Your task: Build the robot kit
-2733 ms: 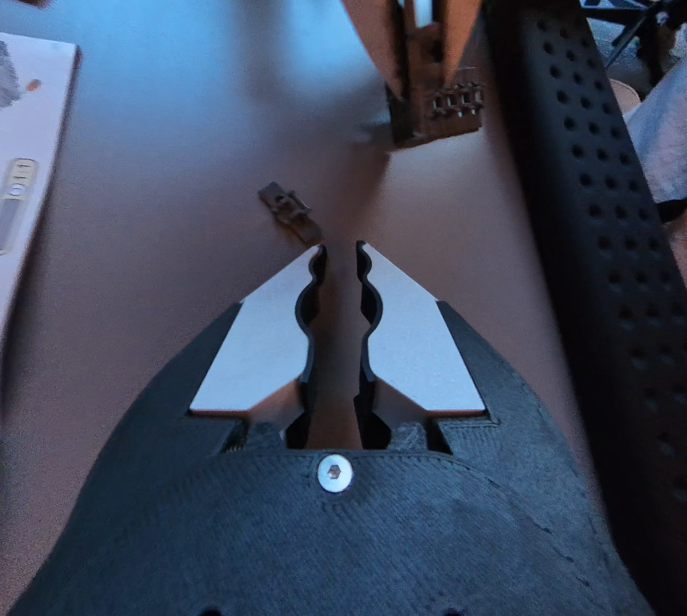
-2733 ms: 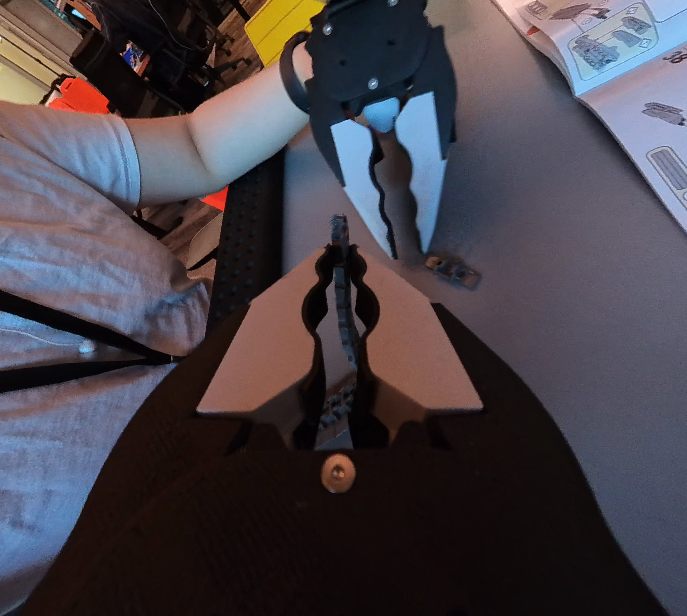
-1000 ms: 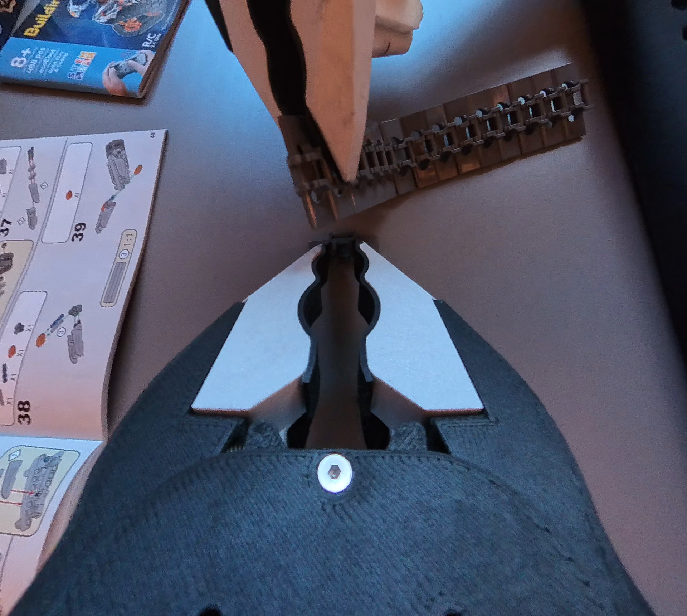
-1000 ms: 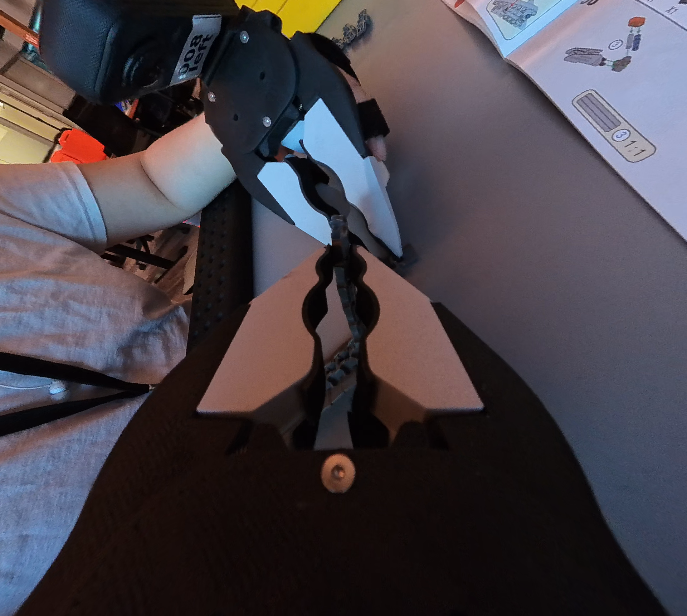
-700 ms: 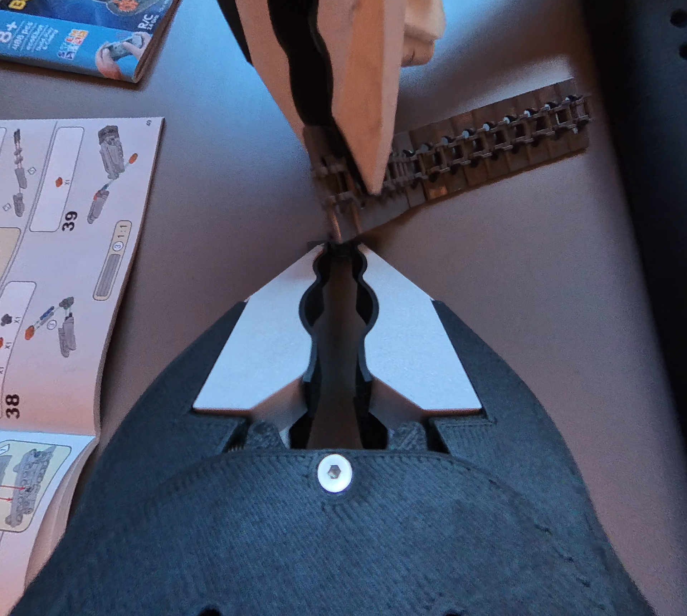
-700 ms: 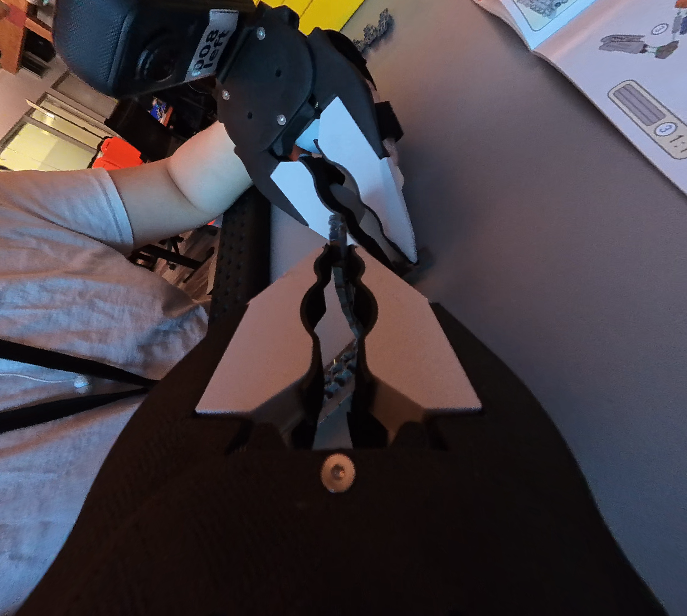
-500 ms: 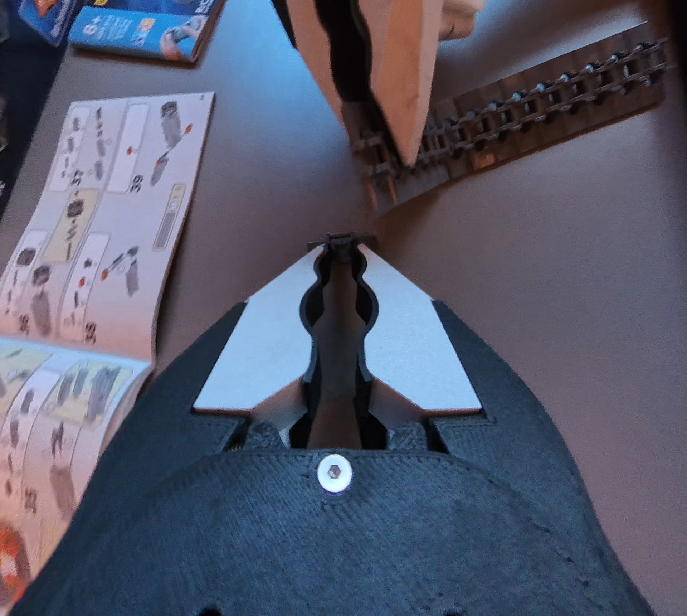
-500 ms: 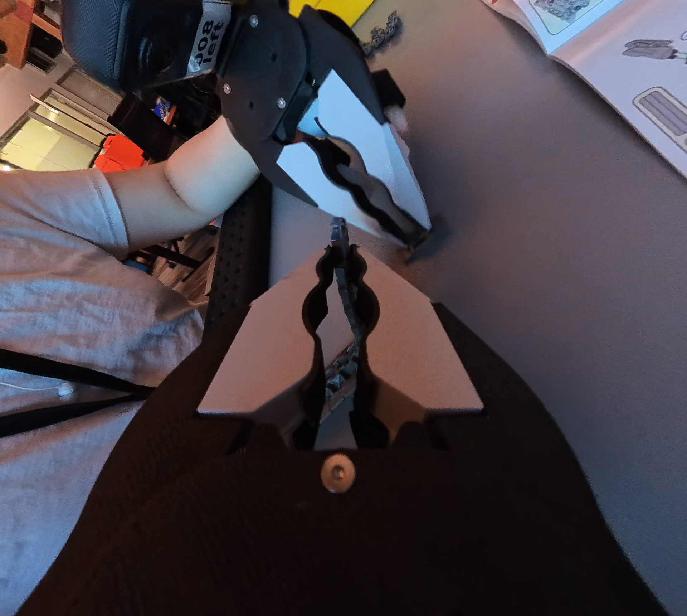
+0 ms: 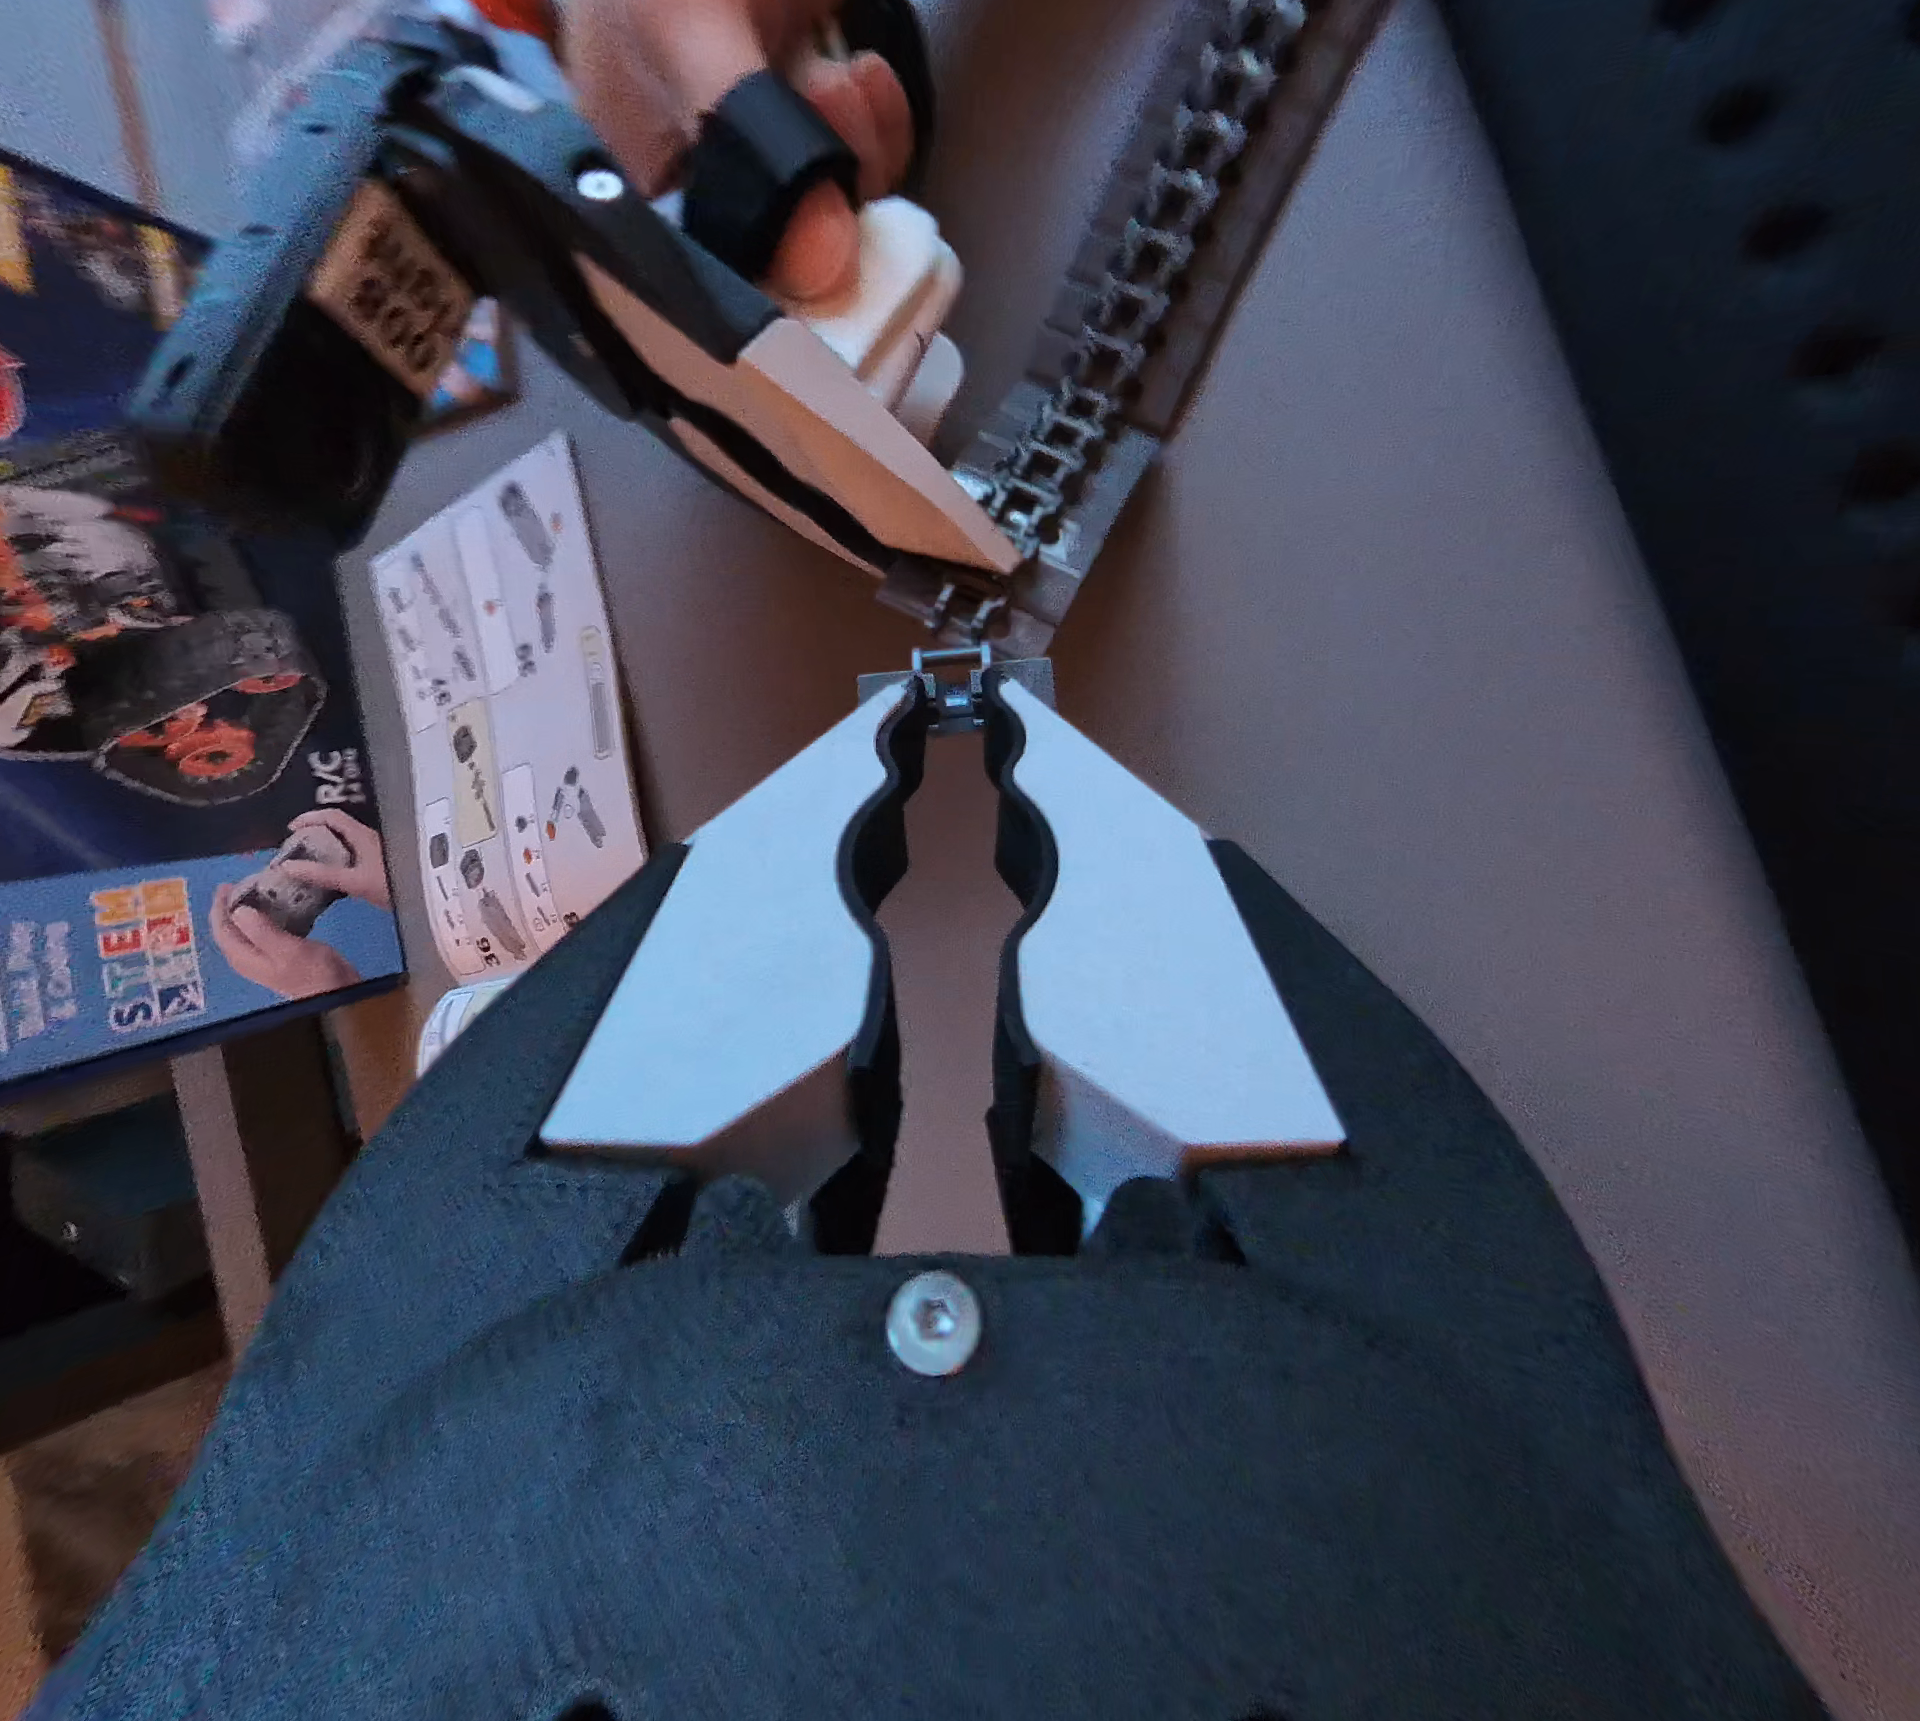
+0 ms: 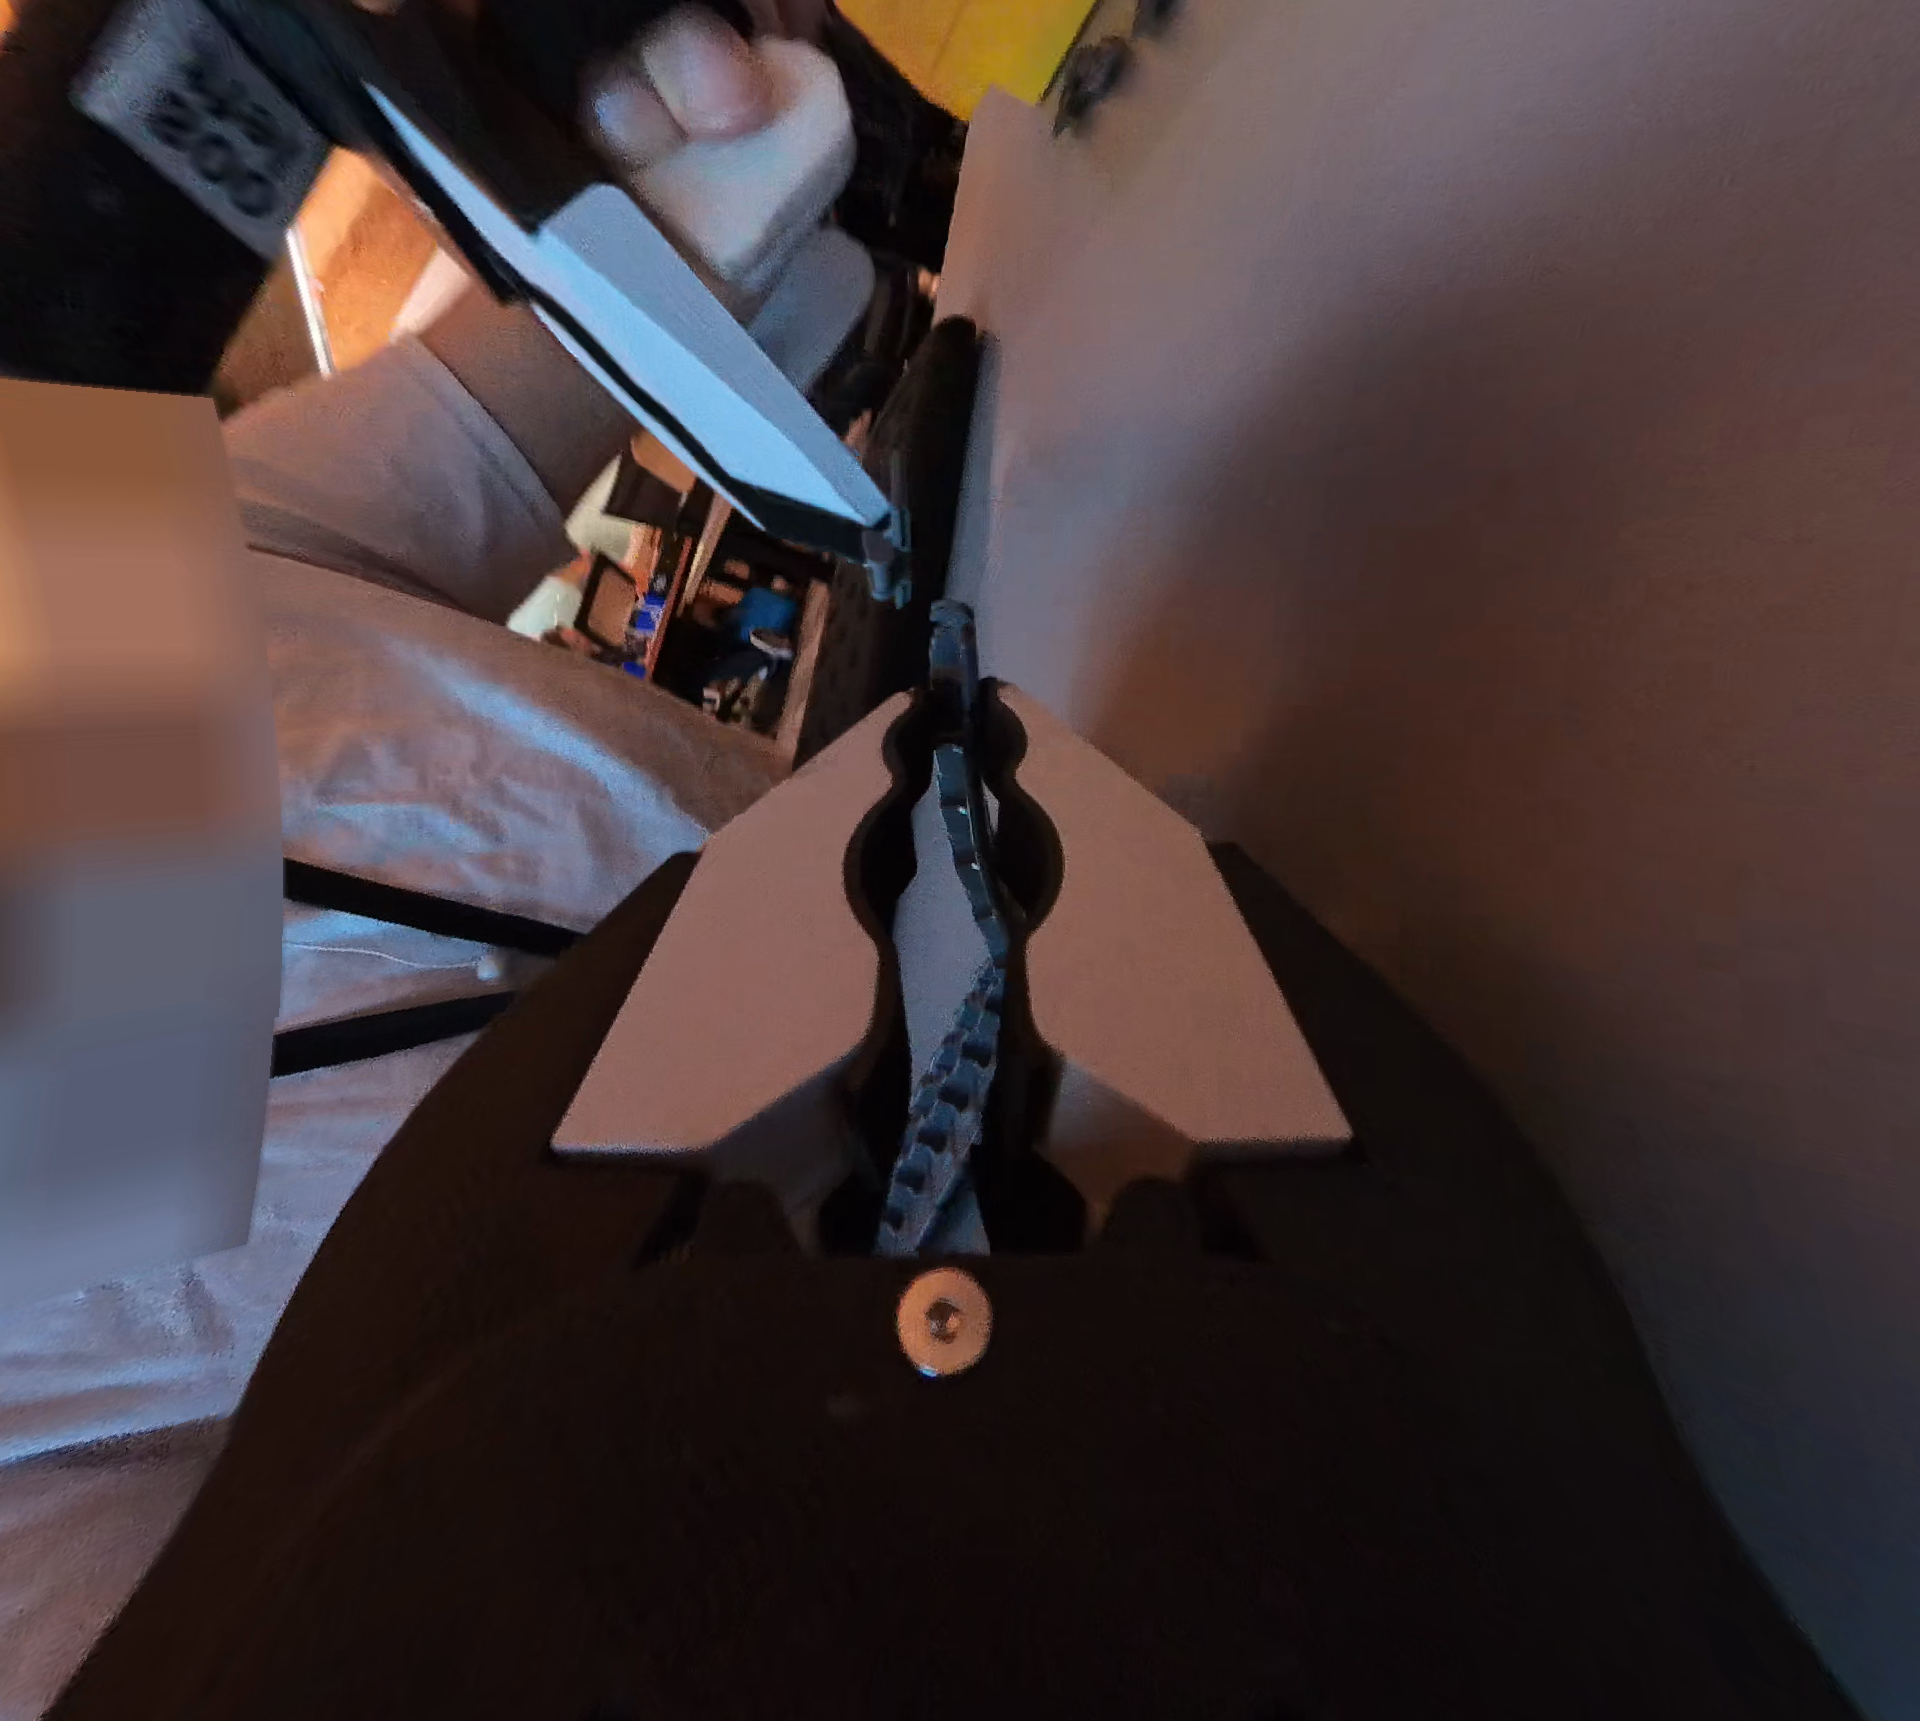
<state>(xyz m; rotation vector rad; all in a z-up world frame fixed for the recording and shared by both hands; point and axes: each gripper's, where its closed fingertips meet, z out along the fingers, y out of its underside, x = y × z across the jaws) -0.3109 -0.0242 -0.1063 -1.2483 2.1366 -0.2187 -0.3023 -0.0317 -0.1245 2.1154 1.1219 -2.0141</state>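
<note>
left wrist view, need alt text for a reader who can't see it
The left gripper pinches a single grey track link just short of the end of a long track chain held by the right gripper, above a grey table.

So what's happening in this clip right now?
A person works two handheld grippers over a grey table. The left gripper is shut on a single small track link. The right gripper is shut on the end of a linked toy track. The loose link sits just short of the track's end. An instruction booklet and a box lie nearby.
</note>
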